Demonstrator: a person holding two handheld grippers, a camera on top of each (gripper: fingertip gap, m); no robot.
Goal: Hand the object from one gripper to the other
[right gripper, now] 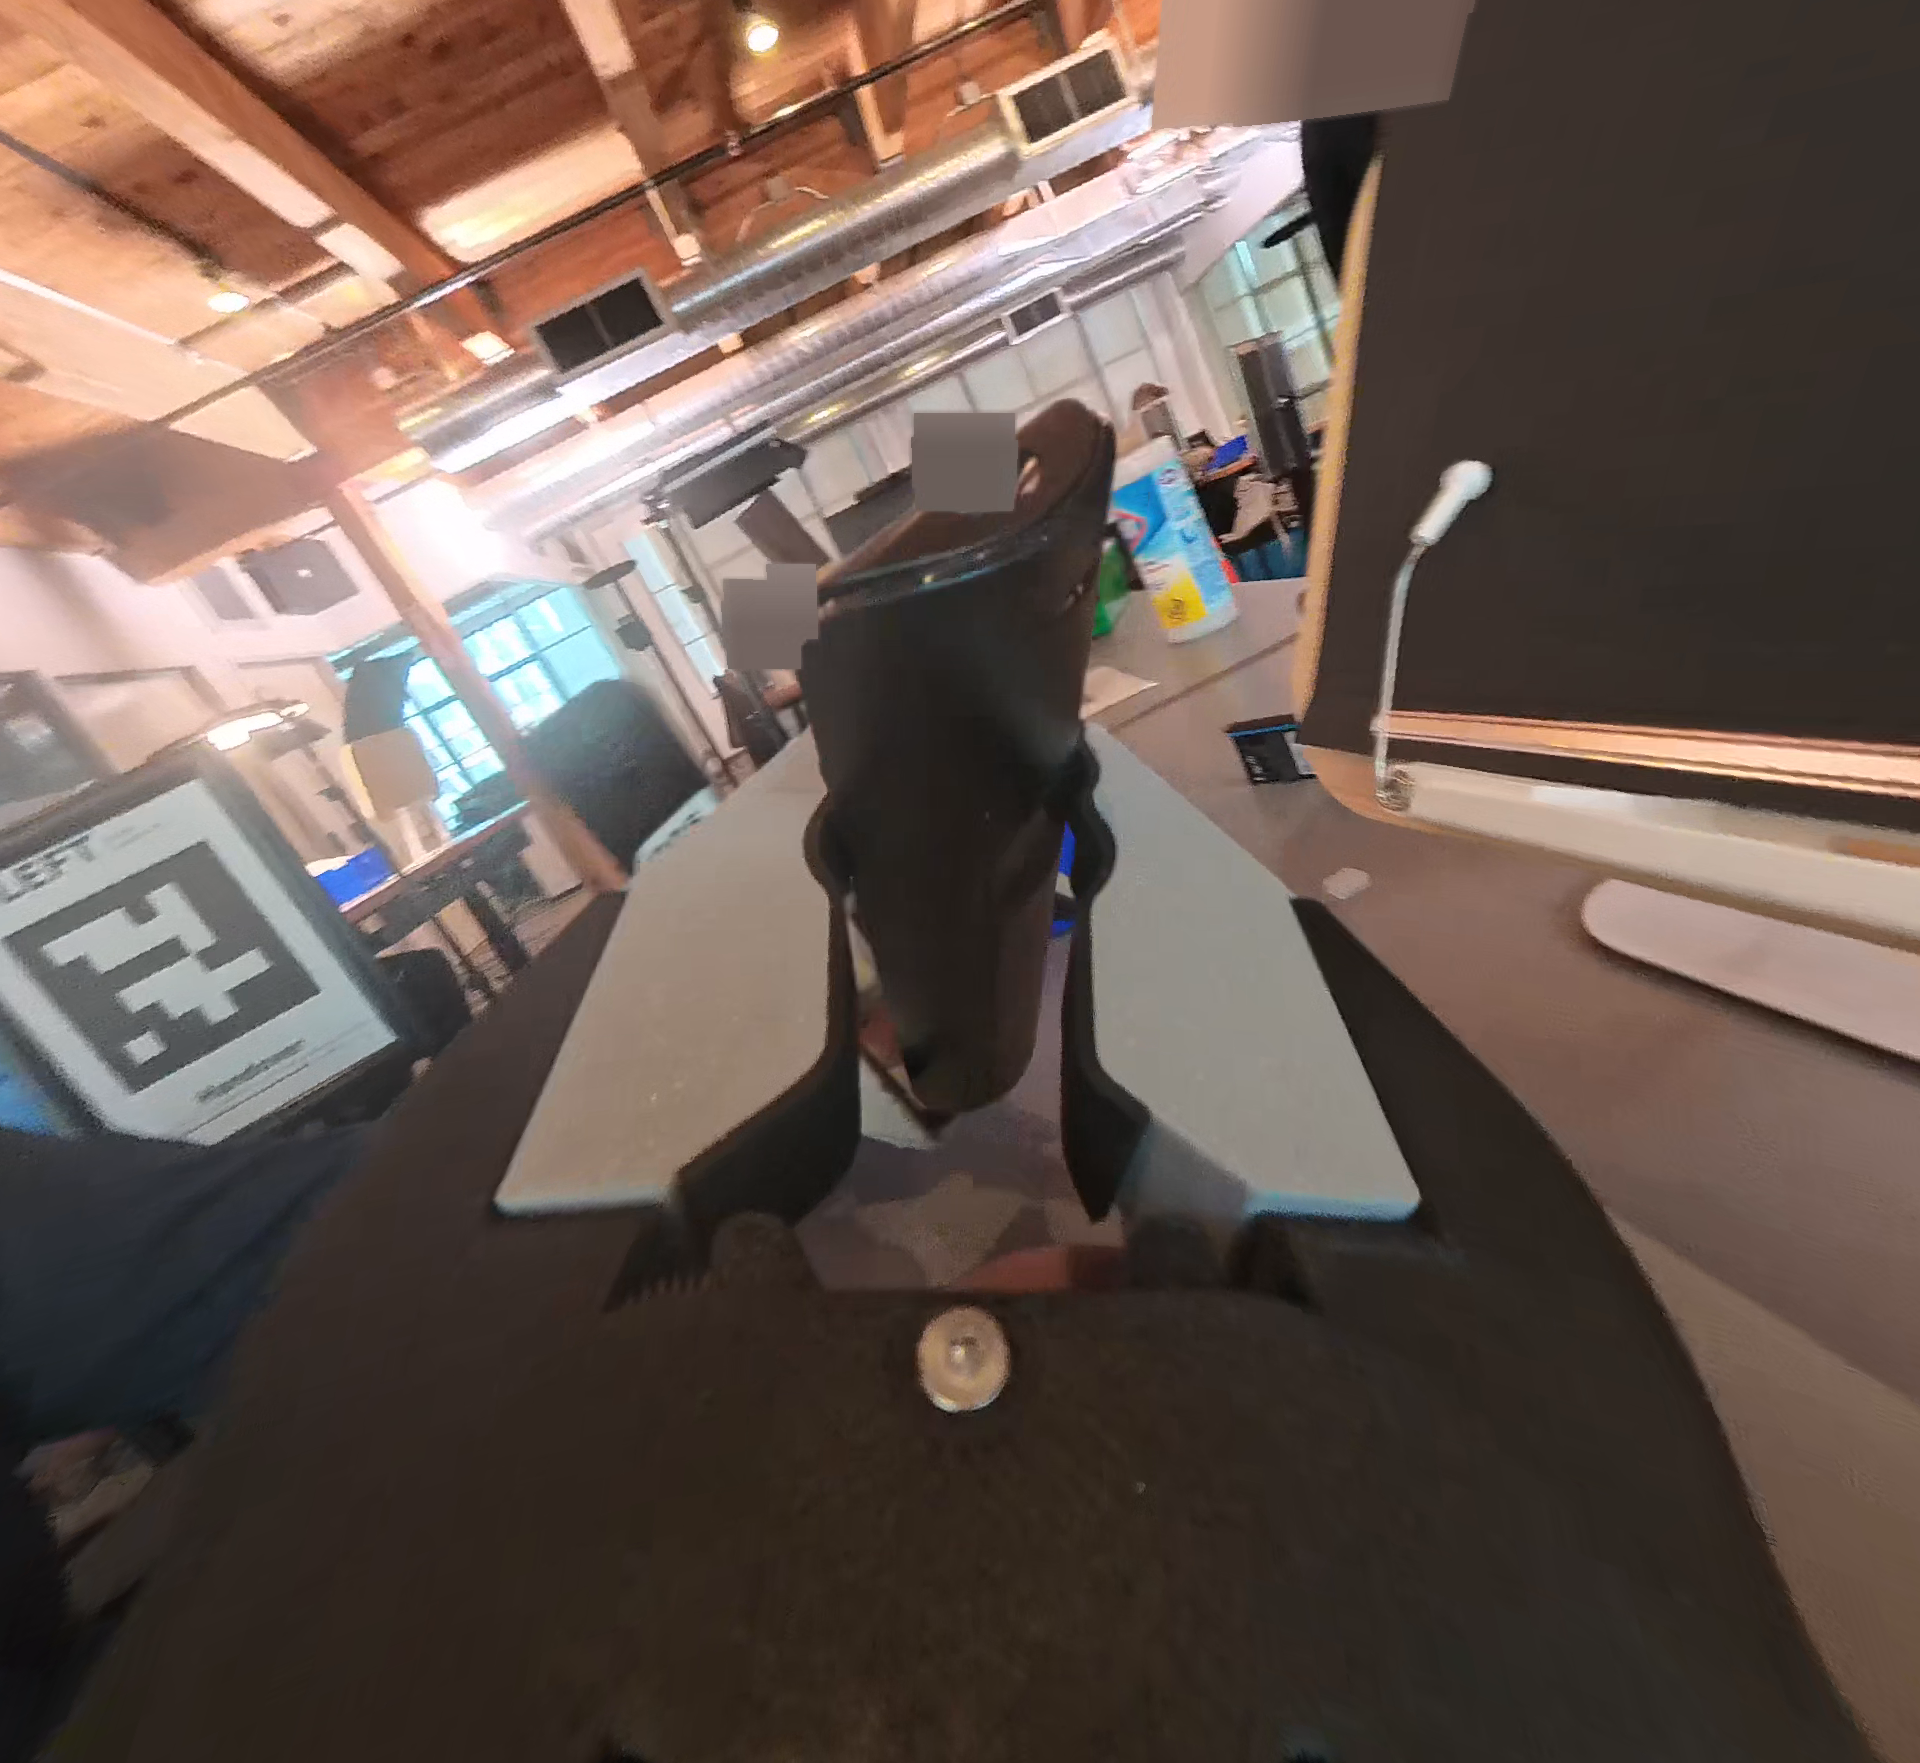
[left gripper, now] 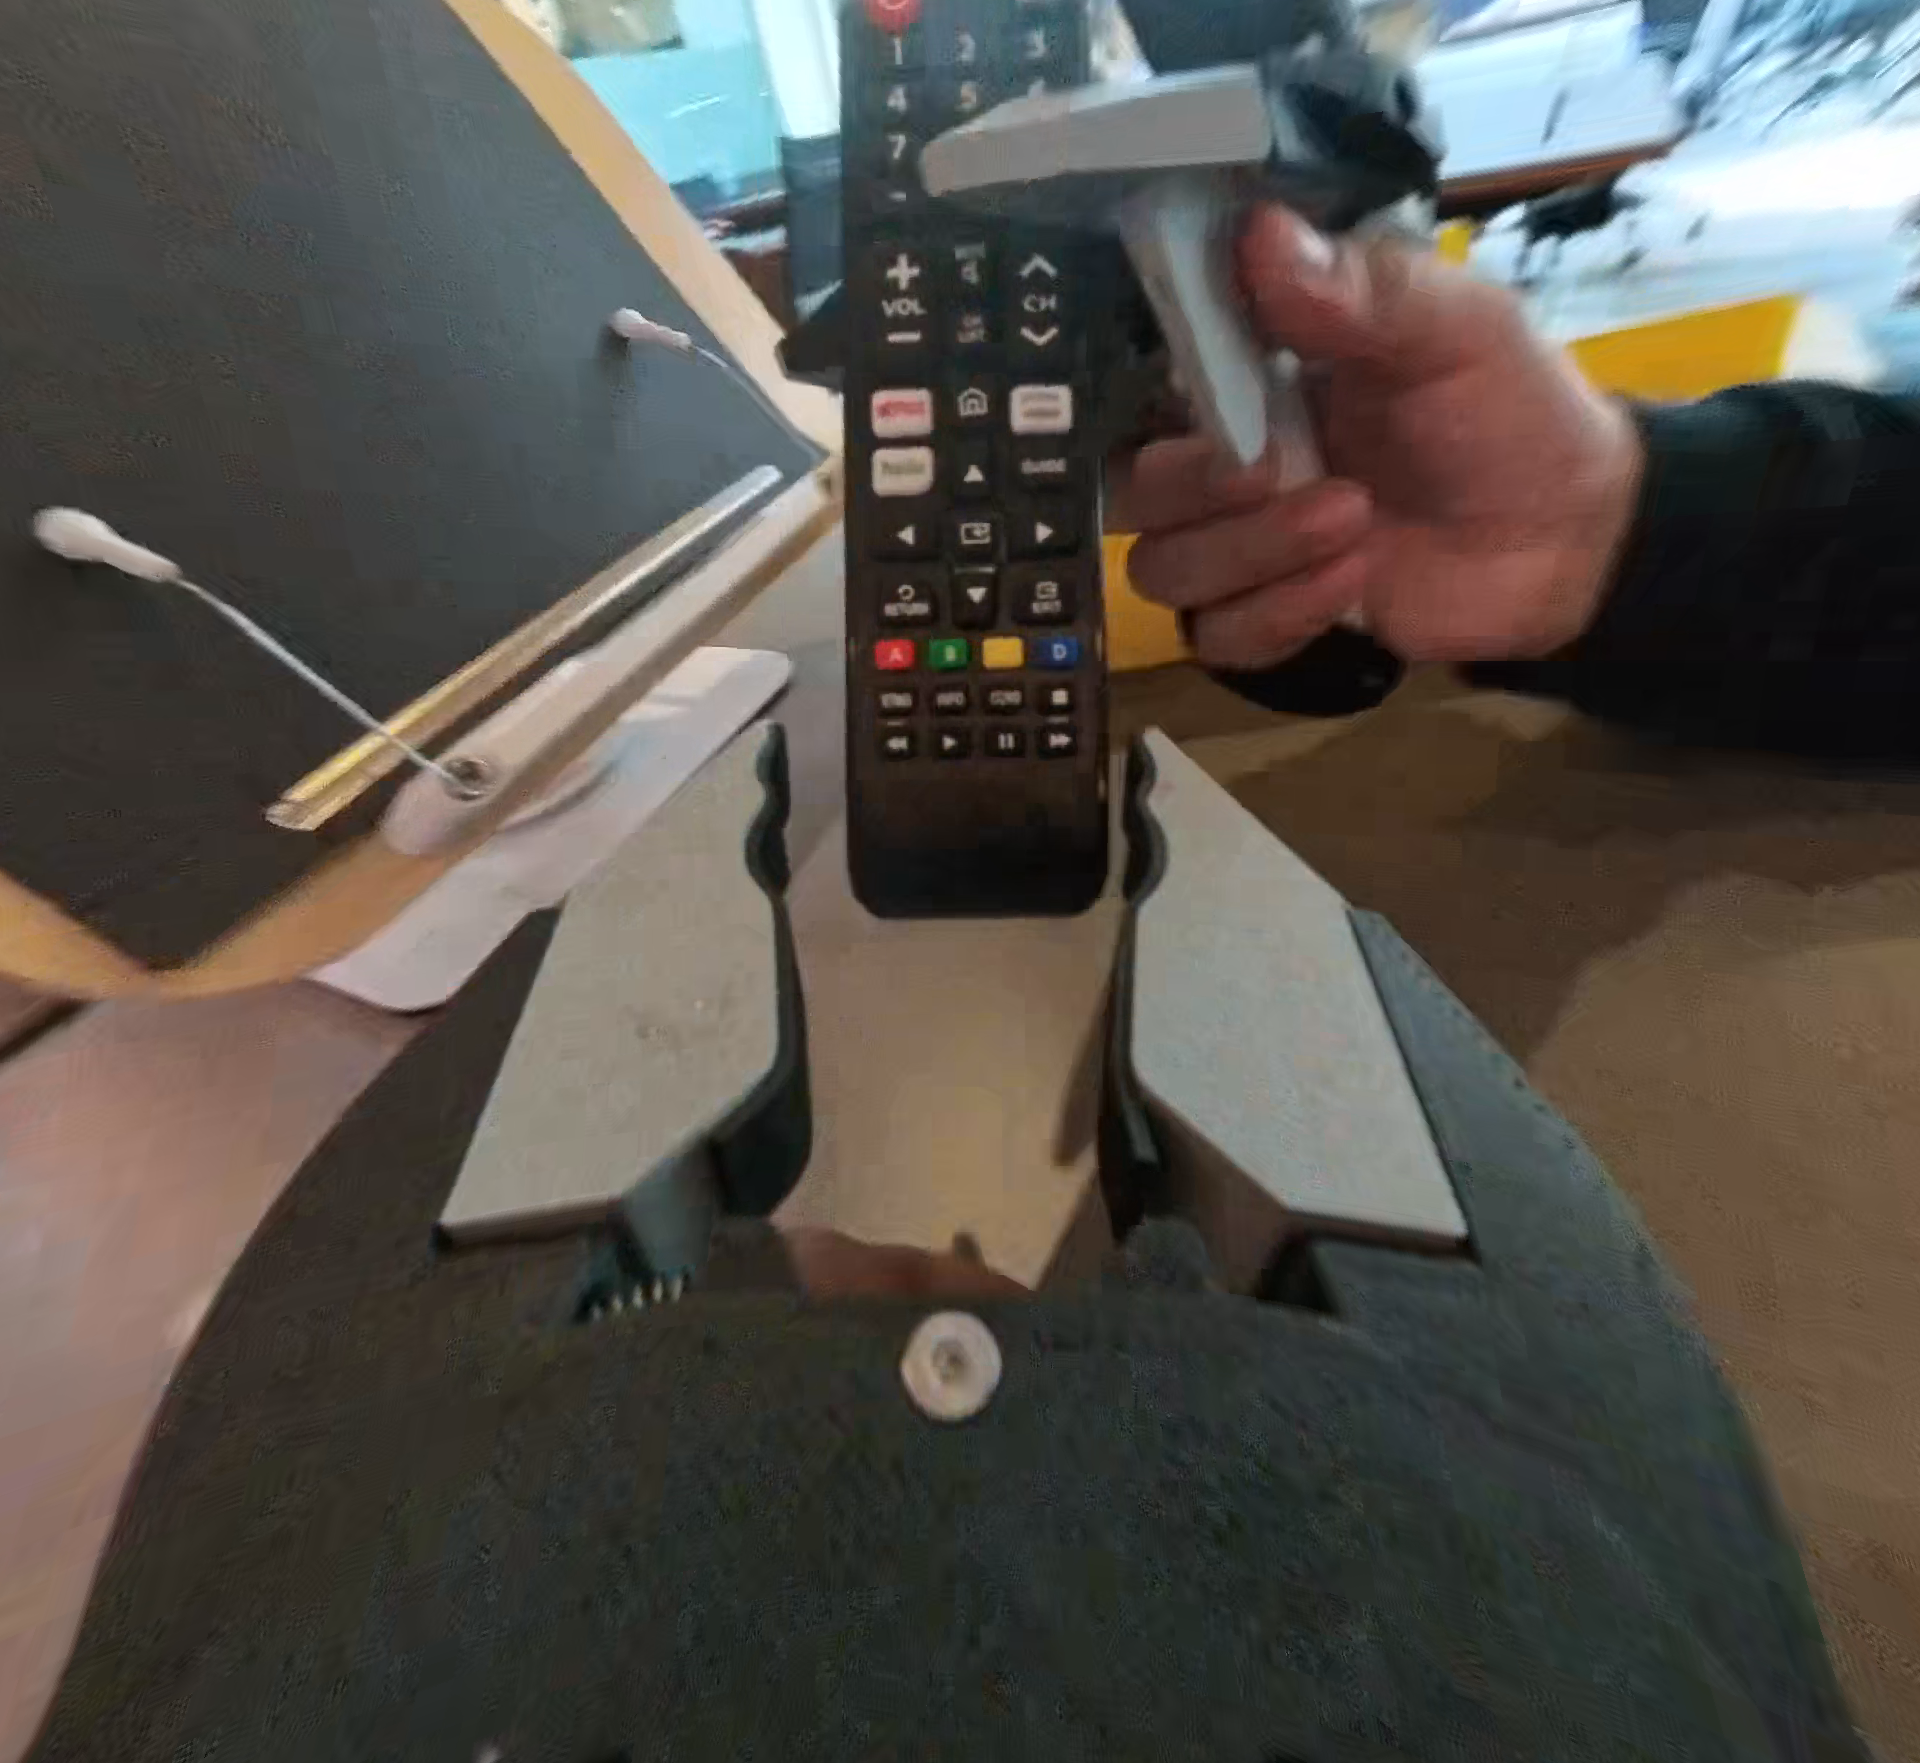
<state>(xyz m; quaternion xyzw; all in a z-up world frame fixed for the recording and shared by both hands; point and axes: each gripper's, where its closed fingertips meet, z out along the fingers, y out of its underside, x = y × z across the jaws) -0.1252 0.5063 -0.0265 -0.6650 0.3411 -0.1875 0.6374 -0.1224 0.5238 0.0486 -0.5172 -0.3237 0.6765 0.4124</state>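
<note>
Printed buttons on the remote (left gripper: 975,466); printed square-code card (right gripper: 171,970); labelled wipes canister (right gripper: 1174,550)

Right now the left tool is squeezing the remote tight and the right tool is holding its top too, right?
Not quite. The left wrist view shows the left tool open, its fingers apart on either side of the remote, not squeezing. The right tool does hold the remote's top.

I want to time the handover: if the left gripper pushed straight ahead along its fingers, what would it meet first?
Most likely the remote control: its lower end sits in line with the open left gripper, the right gripper clamping it higher up.
</note>
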